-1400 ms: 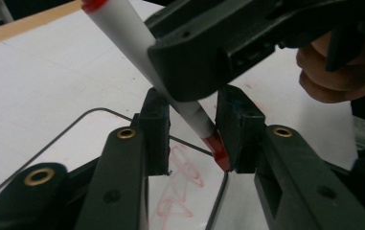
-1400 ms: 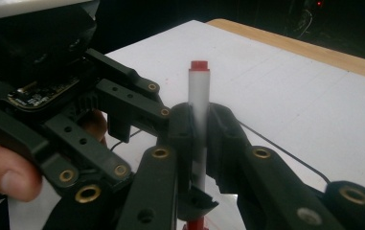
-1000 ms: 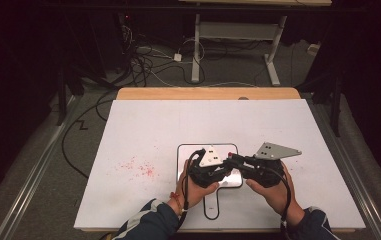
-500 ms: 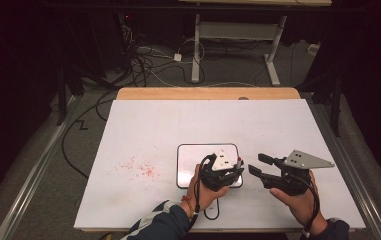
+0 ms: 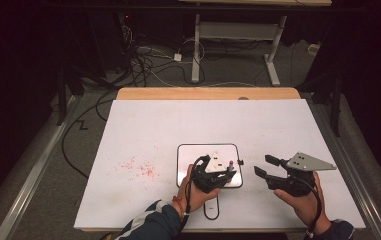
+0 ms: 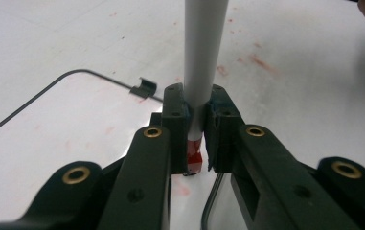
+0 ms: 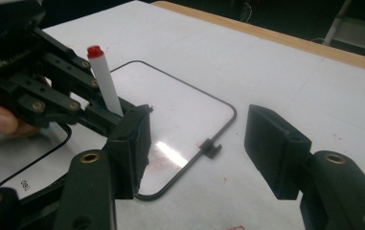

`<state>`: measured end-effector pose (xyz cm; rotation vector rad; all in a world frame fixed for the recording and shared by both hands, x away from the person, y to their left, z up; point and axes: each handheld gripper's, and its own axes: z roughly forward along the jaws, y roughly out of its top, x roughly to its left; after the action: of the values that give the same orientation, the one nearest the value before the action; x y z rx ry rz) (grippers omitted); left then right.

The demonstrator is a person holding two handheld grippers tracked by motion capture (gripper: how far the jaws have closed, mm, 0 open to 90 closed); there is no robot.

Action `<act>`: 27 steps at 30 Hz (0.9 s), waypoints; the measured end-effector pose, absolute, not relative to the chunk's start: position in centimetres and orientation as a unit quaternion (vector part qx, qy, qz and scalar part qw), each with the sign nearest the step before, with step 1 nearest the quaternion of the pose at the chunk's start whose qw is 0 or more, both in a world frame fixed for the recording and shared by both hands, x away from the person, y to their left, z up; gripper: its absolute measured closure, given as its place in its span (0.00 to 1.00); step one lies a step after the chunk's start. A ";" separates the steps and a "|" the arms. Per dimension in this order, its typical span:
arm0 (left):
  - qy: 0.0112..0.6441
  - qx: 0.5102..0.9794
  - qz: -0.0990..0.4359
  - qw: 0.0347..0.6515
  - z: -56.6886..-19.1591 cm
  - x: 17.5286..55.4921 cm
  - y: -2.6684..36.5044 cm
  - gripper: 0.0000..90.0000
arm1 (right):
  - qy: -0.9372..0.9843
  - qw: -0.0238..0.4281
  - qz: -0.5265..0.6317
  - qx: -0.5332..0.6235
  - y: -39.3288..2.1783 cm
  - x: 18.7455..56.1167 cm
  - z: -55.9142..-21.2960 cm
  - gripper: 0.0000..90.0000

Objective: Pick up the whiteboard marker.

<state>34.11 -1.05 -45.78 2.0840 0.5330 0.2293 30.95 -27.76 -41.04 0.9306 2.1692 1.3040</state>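
Figure. Marker work on a small whiteboard near the front edge of the tabletop (image 5: 128, 130). The left gripper (image 5: 217, 176) had its fingers closed on a white marker (image 6: 204, 57), gripping the barrel just above the red band at its lower end; the marker stood over the whiteboard (image 5: 190, 155), which lay just right of the tabletop's middle, toward the front edge. The right gripper (image 5: 268, 167) hovered off the whiteboard's right side, fingers empty and just opened, nothing between them.

To do the step well, the marker would probably best be kept near upright with light, even pressure, so the barrel did not slip in the pads; the free gripper should stay clear of the board.

The left gripper view showed how deep the barrel sat between the fingers and that the low end was red-banded. The right gripper view showed the marker (image 7: 104, 79) tilted, its upper end red, and the board's wire-like rim and small clip (image 7: 211, 148). The high view alone placed the red smudges (image 5: 138, 167) left of the board.
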 end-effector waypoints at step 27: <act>0.292 0.841 0.135 0.436 -45.8 32.3 11.1 0.88 | 0.798 0.265 0.416 0.347 -28.9 30.5 -42.1 0.33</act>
<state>32.31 11.13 -45.83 2.0920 0.7272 0.3365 30.47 -28.94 -42.11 0.9368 2.1553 1.1241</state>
